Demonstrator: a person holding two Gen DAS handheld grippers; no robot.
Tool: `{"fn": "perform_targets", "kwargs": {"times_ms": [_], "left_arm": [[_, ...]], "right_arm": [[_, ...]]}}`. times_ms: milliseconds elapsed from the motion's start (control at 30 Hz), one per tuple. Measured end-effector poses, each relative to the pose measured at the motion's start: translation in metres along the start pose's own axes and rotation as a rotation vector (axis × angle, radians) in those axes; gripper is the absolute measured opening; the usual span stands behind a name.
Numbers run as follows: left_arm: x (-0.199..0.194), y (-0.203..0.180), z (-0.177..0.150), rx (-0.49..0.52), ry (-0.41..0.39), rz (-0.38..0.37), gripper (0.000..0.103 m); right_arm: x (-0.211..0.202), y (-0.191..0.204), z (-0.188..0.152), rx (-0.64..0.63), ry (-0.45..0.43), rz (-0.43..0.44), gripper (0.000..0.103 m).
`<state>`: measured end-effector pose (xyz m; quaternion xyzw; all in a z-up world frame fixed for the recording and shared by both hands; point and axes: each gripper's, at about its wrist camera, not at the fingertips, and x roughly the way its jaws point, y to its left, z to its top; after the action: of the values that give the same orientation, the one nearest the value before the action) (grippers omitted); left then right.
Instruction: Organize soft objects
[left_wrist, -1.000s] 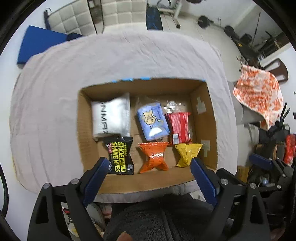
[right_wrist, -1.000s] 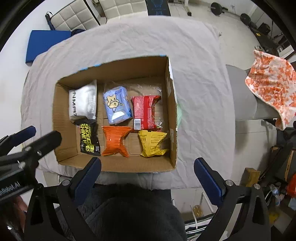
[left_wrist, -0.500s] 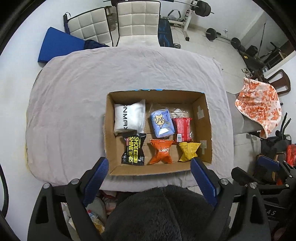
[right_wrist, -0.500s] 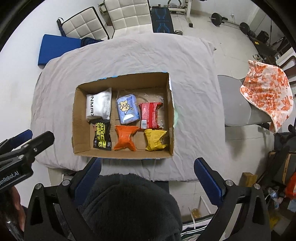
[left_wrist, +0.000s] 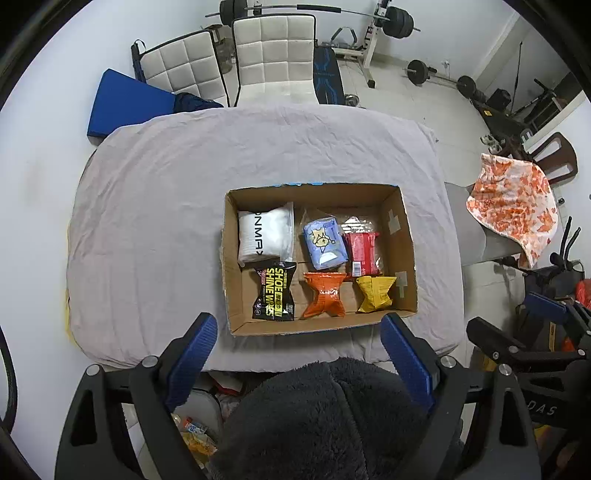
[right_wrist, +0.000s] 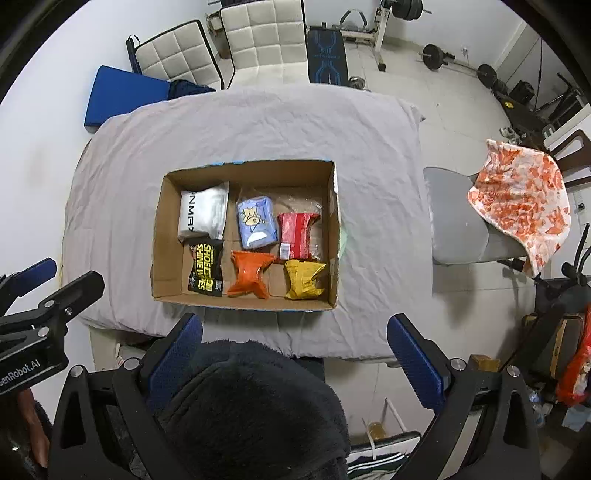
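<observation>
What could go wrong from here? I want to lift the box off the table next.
The box has no lid, so tilting it could slide the six loose packets, such as the yellow packet by the near wall. Both the left gripper and right gripper are open, high above it.

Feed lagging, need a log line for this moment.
left tongs: open, empty | right tongs: open, empty | six packets in cardboard box
</observation>
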<state>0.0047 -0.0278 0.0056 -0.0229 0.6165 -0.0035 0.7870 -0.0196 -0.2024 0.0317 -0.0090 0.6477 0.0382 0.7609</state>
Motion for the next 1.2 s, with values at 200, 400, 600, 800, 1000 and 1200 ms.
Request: {"fn": "perform_targets", "kwargs": {"times_ms": [200, 400, 600, 800, 1000, 1200], "left_arm": [[-0.009, 0.009, -0.001, -0.039, -0.040, 0.002, 0.091], [-0.015, 0.013, -0.002, -0.047, -0.059, 0.004, 0.091], [-0.015, 0.016, -0.002, -0.062, -0.060, -0.012, 0.091], [-0.014, 0.016, -0.001, -0.065, -0.061, -0.016, 0.091], [-0.013, 0.017, 0.002, -0.072, -0.057, -0.025, 0.091], [-0.013, 0.018, 0.004, -0.070, -0.061, -0.028, 0.091]], "right_arm": [[-0.011, -0.001, -0.001, 0.009, -0.027, -0.009, 0.102], [-0.018, 0.000, 0.001, 0.004, -0.049, -0.020, 0.102], [-0.018, 0.001, 0.004, -0.002, -0.050, -0.023, 0.102], [-0.017, 0.001, 0.008, 0.002, -0.055, -0.025, 0.102], [-0.017, 0.001, 0.010, -0.001, -0.058, -0.024, 0.102], [-0.017, 0.002, 0.015, -0.003, -0.064, -0.025, 0.102]]}}
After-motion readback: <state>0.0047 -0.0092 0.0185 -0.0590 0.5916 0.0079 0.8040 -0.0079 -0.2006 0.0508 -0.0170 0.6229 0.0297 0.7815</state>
